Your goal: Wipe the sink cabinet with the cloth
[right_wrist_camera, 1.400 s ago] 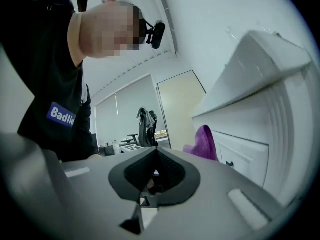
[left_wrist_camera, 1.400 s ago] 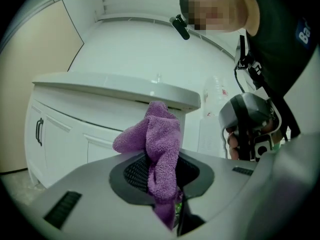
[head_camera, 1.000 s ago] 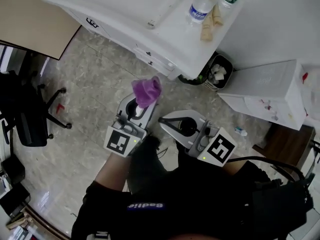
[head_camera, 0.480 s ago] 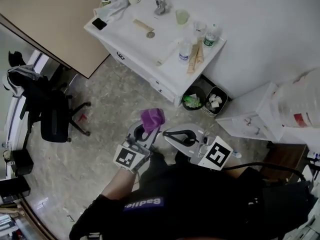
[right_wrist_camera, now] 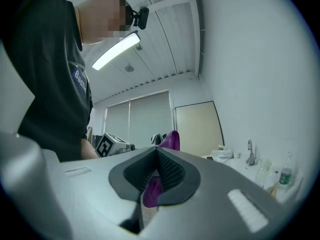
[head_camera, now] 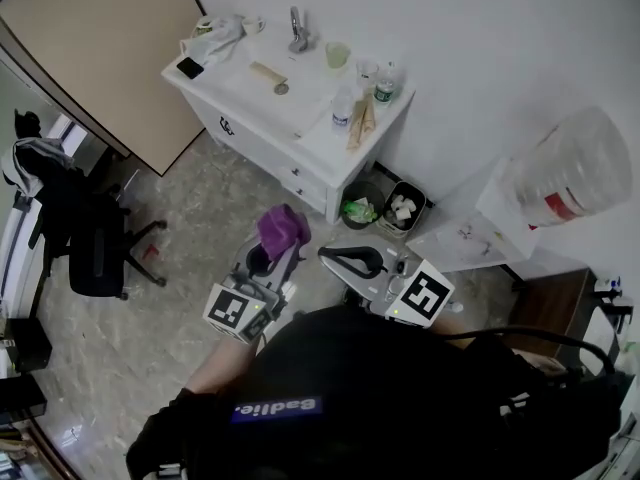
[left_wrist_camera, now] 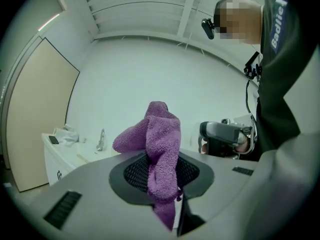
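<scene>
Left gripper (head_camera: 272, 251) jaws clamped on a crumpled purple terry cloth (head_camera: 283, 226), right gripper (head_camera: 338, 256) jaws pressed together holding nothing, both close to the person's body, white sink cabinet (head_camera: 262, 148) well apart, against the wall.

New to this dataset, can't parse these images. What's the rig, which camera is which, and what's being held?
There is no robot: a person holds a two-jaw gripper in each hand. The head view comes from a camera on the person's head, looking steeply down. The two gripper views come from cameras riding on each gripper, looking along its jaws. The left gripper is shut on a purple cloth. The right gripper has its jaws together with nothing in them; the purple seen past them is that same cloth. Ahead stands the white sink cabinet, apart from both grippers, with a faucet and water bottles on top.
</scene>
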`<act>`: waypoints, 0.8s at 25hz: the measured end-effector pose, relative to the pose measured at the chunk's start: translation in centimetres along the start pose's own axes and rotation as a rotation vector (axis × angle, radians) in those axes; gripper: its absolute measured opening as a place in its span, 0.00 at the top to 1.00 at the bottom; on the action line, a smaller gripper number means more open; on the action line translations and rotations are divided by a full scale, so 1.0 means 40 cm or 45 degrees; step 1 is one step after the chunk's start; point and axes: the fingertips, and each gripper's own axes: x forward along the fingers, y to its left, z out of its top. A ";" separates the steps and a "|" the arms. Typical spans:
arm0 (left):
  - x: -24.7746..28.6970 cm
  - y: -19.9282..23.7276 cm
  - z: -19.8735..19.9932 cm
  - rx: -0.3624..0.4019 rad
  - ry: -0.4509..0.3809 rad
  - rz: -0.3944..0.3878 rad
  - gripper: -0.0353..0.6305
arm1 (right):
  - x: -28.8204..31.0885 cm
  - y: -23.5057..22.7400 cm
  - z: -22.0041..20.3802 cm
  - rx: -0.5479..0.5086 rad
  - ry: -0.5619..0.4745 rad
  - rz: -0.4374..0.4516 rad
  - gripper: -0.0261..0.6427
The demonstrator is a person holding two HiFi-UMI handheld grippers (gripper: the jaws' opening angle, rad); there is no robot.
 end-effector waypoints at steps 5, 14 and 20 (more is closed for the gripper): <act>-0.049 -0.049 0.047 0.016 -0.035 -0.069 0.82 | 0.009 0.055 -0.005 0.015 0.012 -0.012 0.97; -0.087 -0.101 0.094 -0.012 -0.091 -0.105 0.82 | 0.021 0.082 -0.002 0.015 -0.001 -0.021 0.97; -0.112 -0.098 0.116 -0.021 -0.122 -0.097 0.82 | 0.042 0.103 -0.008 0.023 -0.002 0.007 0.97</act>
